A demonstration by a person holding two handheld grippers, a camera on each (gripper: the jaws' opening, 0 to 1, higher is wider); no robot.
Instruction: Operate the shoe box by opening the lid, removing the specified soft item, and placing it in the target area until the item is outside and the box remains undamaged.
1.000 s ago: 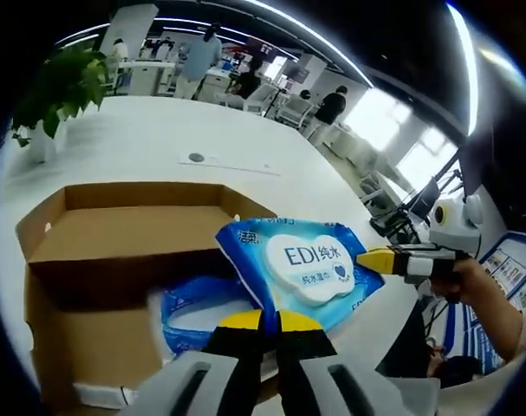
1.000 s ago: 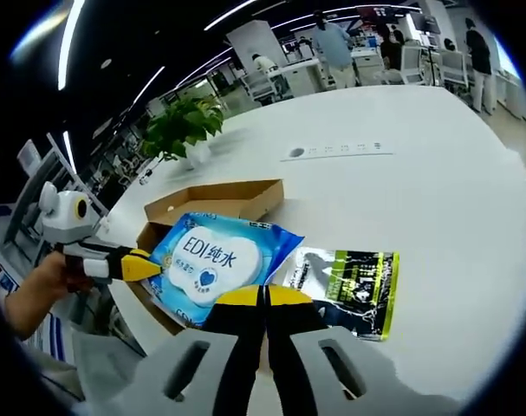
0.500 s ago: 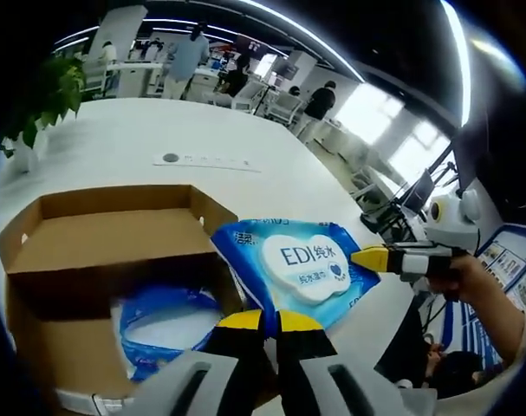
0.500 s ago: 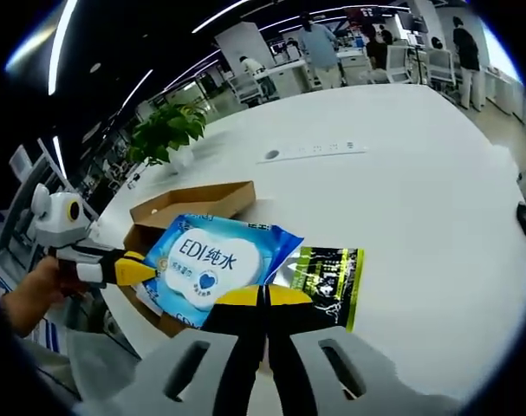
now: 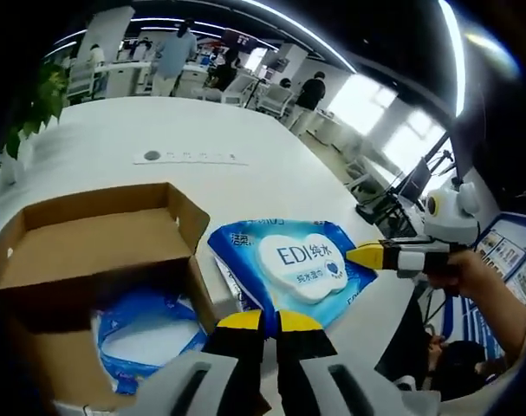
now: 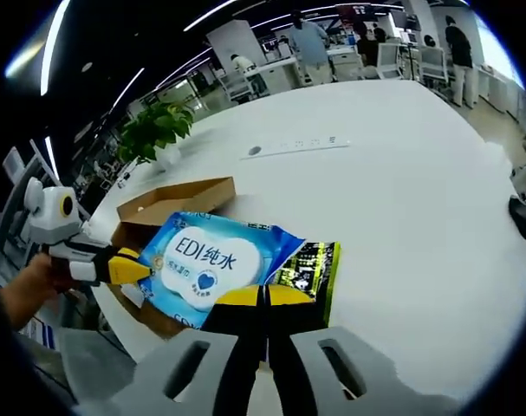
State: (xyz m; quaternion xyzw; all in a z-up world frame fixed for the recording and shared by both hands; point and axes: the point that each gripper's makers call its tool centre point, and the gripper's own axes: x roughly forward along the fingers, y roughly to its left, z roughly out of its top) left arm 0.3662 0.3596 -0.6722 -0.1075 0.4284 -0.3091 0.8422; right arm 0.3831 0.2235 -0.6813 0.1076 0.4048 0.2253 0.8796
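Both grippers — left gripper (image 5: 263, 322), right gripper (image 6: 264, 297) — pinch the wipes pack (image 5: 293, 269) at opposite edges, seemingly keeping it level beside the open shoe box (image 5: 89, 251) — ready for placing.

The left gripper view is looking along its own closed jaws, close over the blue wipes pack (image 5: 288, 269) and down into the open cardboard box (image 5: 98, 251). The right gripper view is facing the same pack (image 6: 212, 264) from the opposite edge, with the box (image 6: 172, 204) lying beyond it. Both views are sharing the pack, the box and the white table (image 5: 245, 173), each catching the other gripper at the pack's far edge.
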